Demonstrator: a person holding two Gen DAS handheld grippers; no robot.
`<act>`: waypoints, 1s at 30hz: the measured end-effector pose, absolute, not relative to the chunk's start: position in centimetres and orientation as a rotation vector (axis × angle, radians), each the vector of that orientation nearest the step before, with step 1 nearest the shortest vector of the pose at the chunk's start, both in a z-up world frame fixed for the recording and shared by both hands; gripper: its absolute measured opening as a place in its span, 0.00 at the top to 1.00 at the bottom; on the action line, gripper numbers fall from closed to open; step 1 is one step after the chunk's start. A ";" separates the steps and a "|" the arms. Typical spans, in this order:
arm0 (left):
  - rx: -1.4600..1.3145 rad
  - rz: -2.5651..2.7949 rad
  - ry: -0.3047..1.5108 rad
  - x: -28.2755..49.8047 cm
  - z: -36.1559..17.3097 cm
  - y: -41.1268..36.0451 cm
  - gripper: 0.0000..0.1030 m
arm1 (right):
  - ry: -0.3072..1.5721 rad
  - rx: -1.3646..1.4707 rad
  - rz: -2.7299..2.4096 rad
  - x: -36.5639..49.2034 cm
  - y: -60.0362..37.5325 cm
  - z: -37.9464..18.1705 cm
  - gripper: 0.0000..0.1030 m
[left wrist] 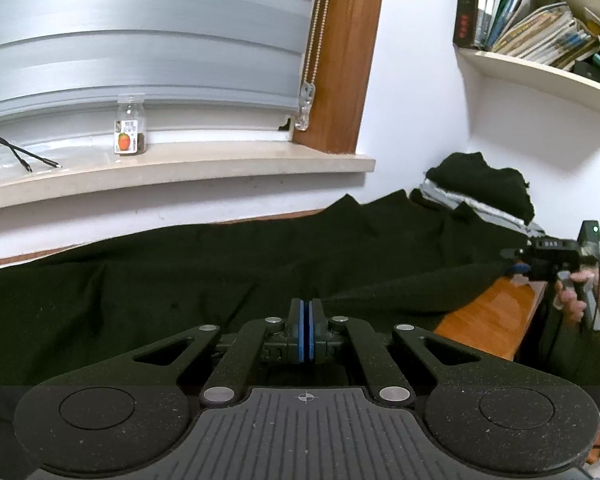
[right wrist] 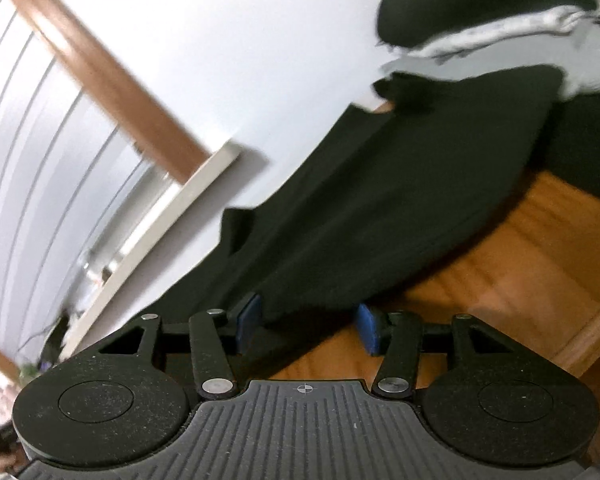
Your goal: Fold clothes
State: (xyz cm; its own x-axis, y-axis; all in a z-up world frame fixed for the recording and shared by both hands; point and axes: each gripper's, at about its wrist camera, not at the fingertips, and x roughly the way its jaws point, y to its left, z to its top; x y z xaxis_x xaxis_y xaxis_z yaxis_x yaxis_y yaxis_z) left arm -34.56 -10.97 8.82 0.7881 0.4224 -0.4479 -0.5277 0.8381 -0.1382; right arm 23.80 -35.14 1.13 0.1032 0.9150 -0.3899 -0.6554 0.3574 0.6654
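Note:
A large black garment (left wrist: 180, 280) lies spread over the wooden table (left wrist: 488, 312). My left gripper (left wrist: 306, 308) is shut at its near edge, blue pads pressed together on a fold of the cloth that runs as a ridge toward my right gripper (left wrist: 518, 266). A hand (left wrist: 576, 296) holds that gripper at the table's right side. In the right wrist view, the right gripper (right wrist: 308, 312) is open, tilted. The garment's (right wrist: 380, 208) hem lies between its blue pads (right wrist: 366, 324) without being pressed.
A pile of black and grey clothes (left wrist: 480, 188) sits at the far right corner against the wall. A window sill (left wrist: 180, 168) behind the table carries a glass jar (left wrist: 130, 128) and cables (left wrist: 20, 156). A shelf of books (left wrist: 540, 20) hangs at upper right.

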 end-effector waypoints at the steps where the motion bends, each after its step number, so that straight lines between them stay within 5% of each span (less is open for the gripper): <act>1: -0.260 0.516 0.420 -34.6 8.8 -11.2 0.98 | 0.860 0.374 1.176 24.0 -35.4 1.1 0.50; 6: -0.258 0.479 0.436 -34.9 8.3 -12.7 0.98 | 0.845 0.363 1.070 25.8 -35.4 1.2 0.54; 7: -0.259 0.469 0.438 -35.1 8.3 -13.2 0.98 | 0.836 0.348 1.063 26.0 -35.2 1.3 0.62; 8: -0.261 0.458 0.440 -35.3 8.2 -13.6 0.98 | 0.824 0.334 1.058 26.3 -34.9 1.4 0.86; 9: -0.270 0.445 0.441 -35.6 8.2 -14.2 0.98 | 0.805 0.326 1.056 26.6 -34.8 1.7 0.96; 18: -0.285 0.290 0.631 -38.2 7.1 -21.5 0.98 | 0.532 0.162 0.934 23.7 -41.0 8.7 0.96; 22: -0.272 0.311 0.674 -38.2 6.6 -21.7 0.94 | 0.617 0.022 0.906 24.2 -41.1 6.1 0.77; 26: -0.258 0.356 0.624 -38.6 8.4 -20.5 0.90 | 0.488 0.028 0.785 24.3 -42.4 6.7 0.61; 30: -0.246 0.412 0.600 -38.8 9.1 -19.3 0.84 | 0.403 -0.024 0.847 23.0 -41.6 7.3 0.57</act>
